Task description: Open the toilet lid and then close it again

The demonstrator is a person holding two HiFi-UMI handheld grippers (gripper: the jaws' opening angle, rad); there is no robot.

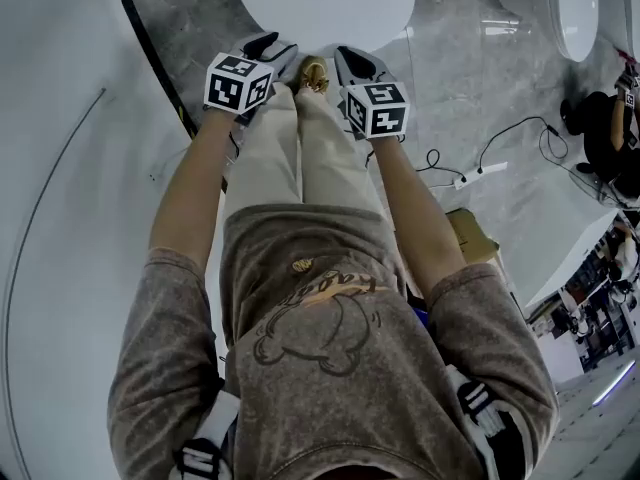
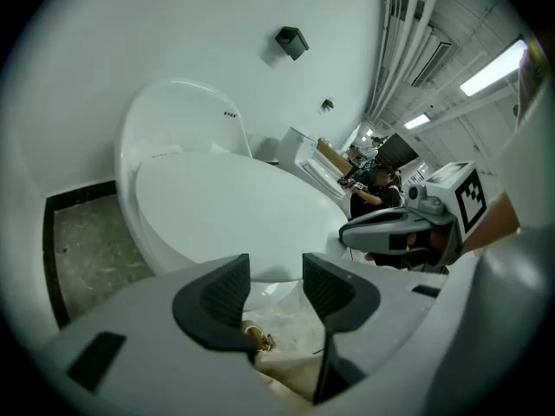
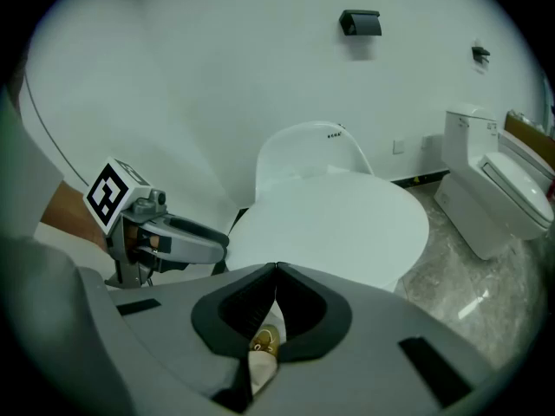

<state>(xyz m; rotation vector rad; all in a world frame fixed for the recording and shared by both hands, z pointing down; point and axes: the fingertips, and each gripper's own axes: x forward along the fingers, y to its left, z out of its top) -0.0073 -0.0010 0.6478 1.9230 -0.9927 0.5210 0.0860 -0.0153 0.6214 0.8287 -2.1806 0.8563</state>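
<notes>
The white toilet point(image 1: 322, 0) stands just ahead of the person's feet with its lid point(image 2: 227, 211) down flat; the lid point(image 3: 334, 219) also fills the middle of the right gripper view. My left gripper point(image 1: 272, 46) hovers short of the lid's front edge, and its jaws point(image 2: 276, 286) stand open with nothing between them. My right gripper point(image 1: 352, 63) is beside it at about the same height, its jaws point(image 3: 276, 271) shut tip to tip on nothing. Each gripper shows in the other's view, the right gripper point(image 2: 408, 230) and the left gripper point(image 3: 165, 239). Neither touches the toilet.
A curved white wall point(image 1: 70, 168) runs close on the left, with a black fixture point(image 3: 360, 22) above the toilet. A second toilet point(image 3: 501, 193) stands to the right. A power strip with cable point(image 1: 470, 176) lies on the marble floor, near a cardboard box point(image 1: 470, 233).
</notes>
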